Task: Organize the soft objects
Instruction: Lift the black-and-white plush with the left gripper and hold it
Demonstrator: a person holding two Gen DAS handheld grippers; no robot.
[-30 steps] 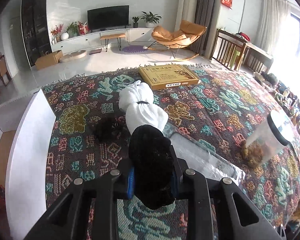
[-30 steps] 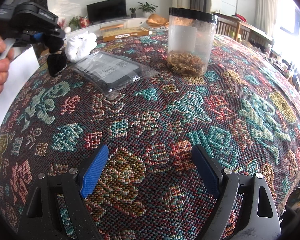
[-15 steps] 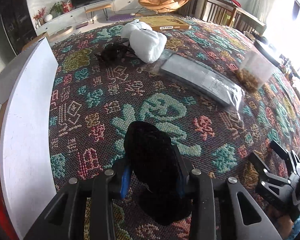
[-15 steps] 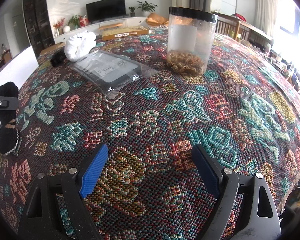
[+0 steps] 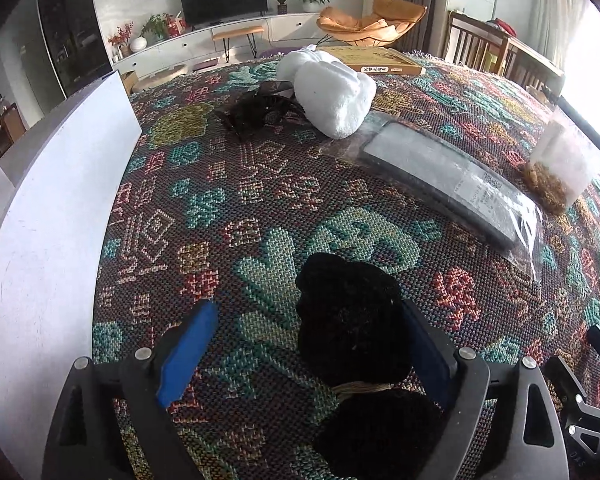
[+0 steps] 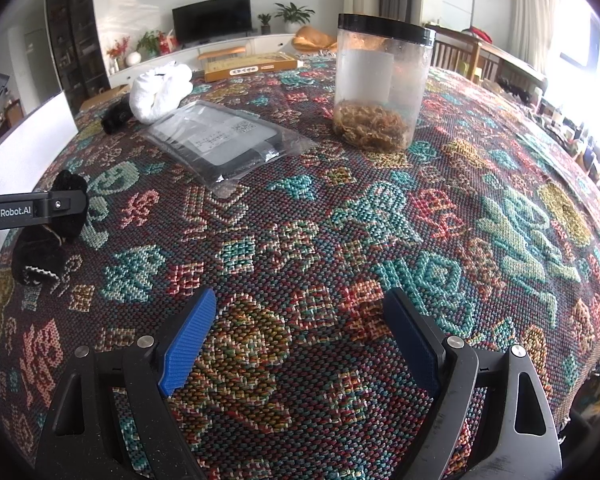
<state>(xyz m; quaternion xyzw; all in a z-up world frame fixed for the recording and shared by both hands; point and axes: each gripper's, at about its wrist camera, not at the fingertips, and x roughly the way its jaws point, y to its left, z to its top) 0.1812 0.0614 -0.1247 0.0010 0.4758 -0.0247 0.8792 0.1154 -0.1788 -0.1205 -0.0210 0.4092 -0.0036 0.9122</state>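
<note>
**Black roll released at near left edge of table**

The black sock roll lies on the patterned cloth near the table's near left edge, tied round its middle with a pale band. The left gripper stands over it with jaws opening; the roll is between them, leaning against the right pad, while the left pad stands clear. Judged a set-down: the roll rests on the cloth rather than hanging.

The right gripper hovers at the near edge, jaws wide apart with only cloth between them, apparently waiting its turn.

Toward the far left corner, a white towel bundle and a dark tangled item lie touching; likely the soft goods yet to be sorted.

Containers: a clear jar with black lid stands toward the far right, holding a brownish fibrous mass at its bottom. A sealed plastic pouch with a flat dark item lies mid-table. A flat yellow box sits at the far edge, contents unseen.
</note>
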